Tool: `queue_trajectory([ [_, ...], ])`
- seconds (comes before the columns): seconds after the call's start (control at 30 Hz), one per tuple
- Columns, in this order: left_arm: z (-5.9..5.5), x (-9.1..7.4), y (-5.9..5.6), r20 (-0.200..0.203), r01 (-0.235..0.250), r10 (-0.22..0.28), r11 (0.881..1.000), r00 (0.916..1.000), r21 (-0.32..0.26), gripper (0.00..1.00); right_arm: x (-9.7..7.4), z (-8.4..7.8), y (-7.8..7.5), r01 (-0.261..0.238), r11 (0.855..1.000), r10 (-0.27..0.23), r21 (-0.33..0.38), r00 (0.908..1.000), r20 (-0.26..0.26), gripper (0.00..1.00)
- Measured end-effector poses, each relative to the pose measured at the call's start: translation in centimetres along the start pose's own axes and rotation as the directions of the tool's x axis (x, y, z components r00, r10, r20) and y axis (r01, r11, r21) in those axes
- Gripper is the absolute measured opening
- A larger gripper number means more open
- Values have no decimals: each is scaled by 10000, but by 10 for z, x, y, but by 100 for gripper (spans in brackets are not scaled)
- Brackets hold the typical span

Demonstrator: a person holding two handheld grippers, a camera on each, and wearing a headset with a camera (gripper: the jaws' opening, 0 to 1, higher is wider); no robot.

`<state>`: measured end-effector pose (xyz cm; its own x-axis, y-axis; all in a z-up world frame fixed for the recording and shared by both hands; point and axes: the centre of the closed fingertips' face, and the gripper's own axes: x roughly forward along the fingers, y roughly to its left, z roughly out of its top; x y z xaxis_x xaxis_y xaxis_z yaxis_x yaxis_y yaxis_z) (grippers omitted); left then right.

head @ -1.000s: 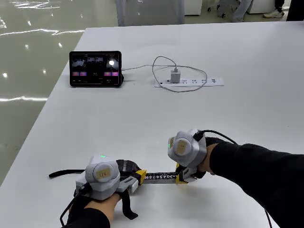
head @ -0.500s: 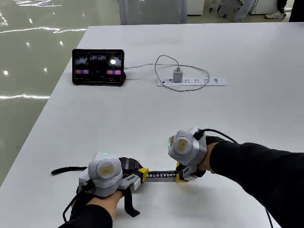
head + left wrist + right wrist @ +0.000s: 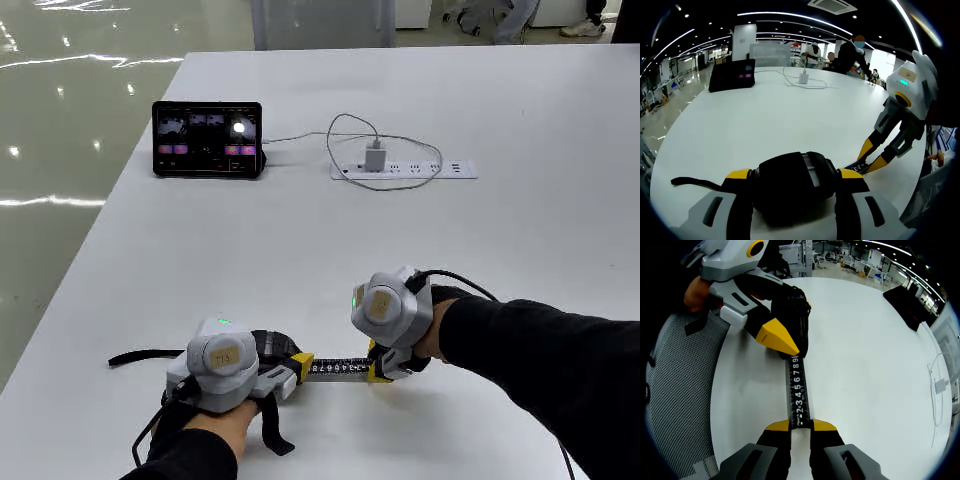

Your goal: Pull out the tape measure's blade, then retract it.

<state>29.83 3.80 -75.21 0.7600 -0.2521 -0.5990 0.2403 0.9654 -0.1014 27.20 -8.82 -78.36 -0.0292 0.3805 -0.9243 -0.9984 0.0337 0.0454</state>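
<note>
In the head view's lower centre, your left hand-held gripper [image 3: 795, 175] clamps the tape measure [image 3: 270, 350] on the desk [image 3: 300, 250]. Your right hand-held gripper [image 3: 800, 426] pinches the blade [image 3: 797, 390] tip. Pull in 1 straight line, blade flat, case pinned down.

Tape measure case [image 3: 268, 347] mostly hidden under left gripper [image 3: 286, 364]; blade [image 3: 797, 390] end buried between right gripper [image 3: 800, 427] jaws; tablet [image 3: 206, 139] screen unreadable.
</note>
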Motion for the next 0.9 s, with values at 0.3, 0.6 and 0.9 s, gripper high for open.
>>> queue_trajectory([
  [0.3, 0, -1, 0, -42, 28, -28, 10000, 10000, 22, 61, 1, 3, 1, 46, 10000, -46, 81, 10000, -29, 9],
  [0.6, 0, -1, 0, -8, 56, -56, 10000, 10000, 65, 61, 2, 5, 1, -15, 9998, 15, 207, 10000, 10, 9],
  [0.9, 0, -1, -1, -16, 53, -52, 10000, 10000, 83, 61, 3, 7, 2, -32, 9998, 32, 193, 10000, 6, 9],
])
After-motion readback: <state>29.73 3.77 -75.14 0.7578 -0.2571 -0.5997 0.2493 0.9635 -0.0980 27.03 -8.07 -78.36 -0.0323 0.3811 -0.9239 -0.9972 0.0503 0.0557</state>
